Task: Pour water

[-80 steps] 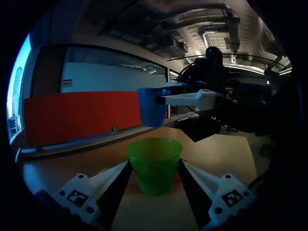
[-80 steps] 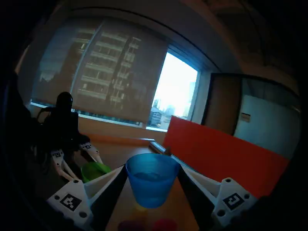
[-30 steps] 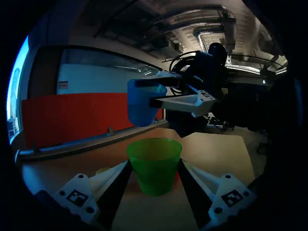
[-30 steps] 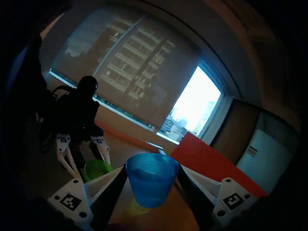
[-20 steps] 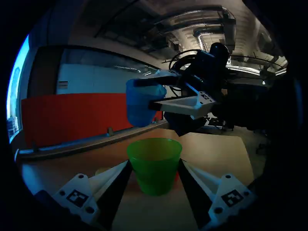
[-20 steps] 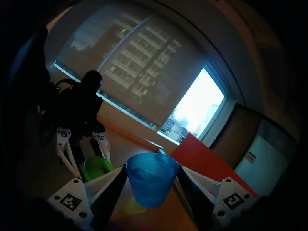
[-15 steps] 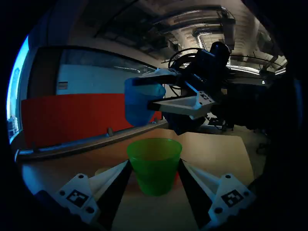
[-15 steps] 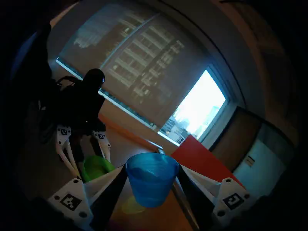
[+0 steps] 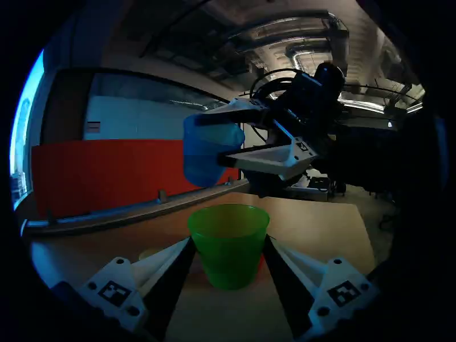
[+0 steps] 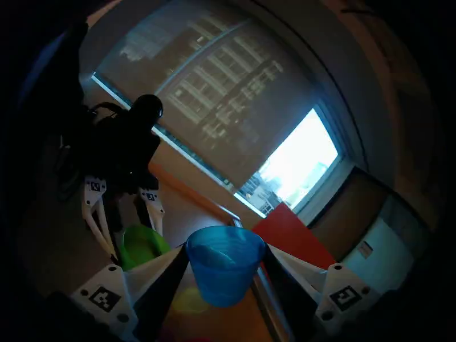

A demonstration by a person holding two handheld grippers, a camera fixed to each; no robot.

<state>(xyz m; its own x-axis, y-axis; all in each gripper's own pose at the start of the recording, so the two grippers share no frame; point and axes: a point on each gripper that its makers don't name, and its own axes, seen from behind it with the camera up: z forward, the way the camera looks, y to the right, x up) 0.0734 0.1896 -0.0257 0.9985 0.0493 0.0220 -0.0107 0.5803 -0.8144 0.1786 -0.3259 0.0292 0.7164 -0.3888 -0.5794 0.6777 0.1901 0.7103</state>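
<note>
Tilted blue cup (image 9: 205, 154) higher than green cup (image 9: 229, 251) rim — apart.

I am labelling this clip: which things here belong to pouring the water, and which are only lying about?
For the job: blue cup, green cup, left gripper, right gripper.
Lying about: yellow object on the table, red partition.

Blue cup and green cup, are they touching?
Apart. The left gripper view shows the blue cup tilted above the green cup, with table visible between them.
</note>
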